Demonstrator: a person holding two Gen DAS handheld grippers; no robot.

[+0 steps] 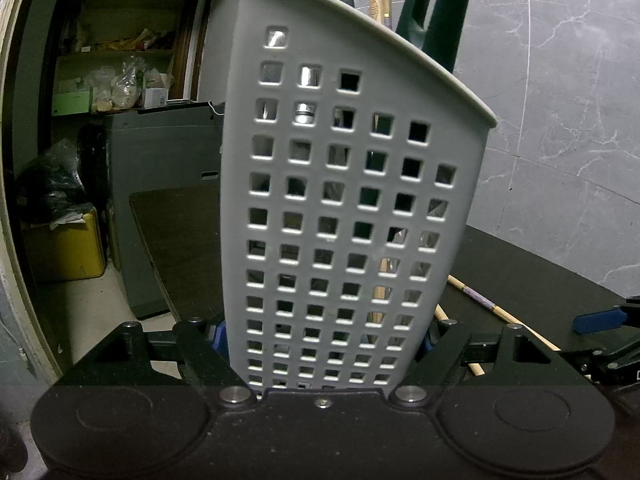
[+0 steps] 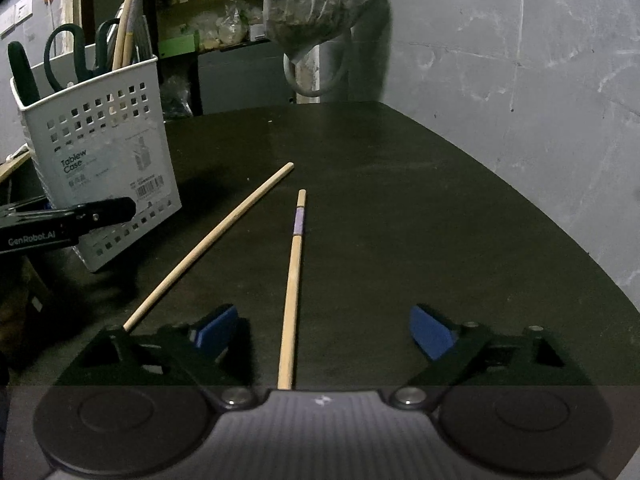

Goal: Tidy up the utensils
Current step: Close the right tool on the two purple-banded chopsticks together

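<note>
Our left hand-held gripper (image 1: 326,344) clamps the white perforated utensil caddy (image 1: 344,184). Only the right view shows our right hand-held gripper (image 2: 324,332) spread wide around a purple-banded chopstick (image 2: 294,276), seemingly untouched, on the tabletop (image 2: 420,216).

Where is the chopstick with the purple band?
In the right wrist view, the banded chopstick lies on the dark table between the open right gripper fingers, beside a plain chopstick.
</note>
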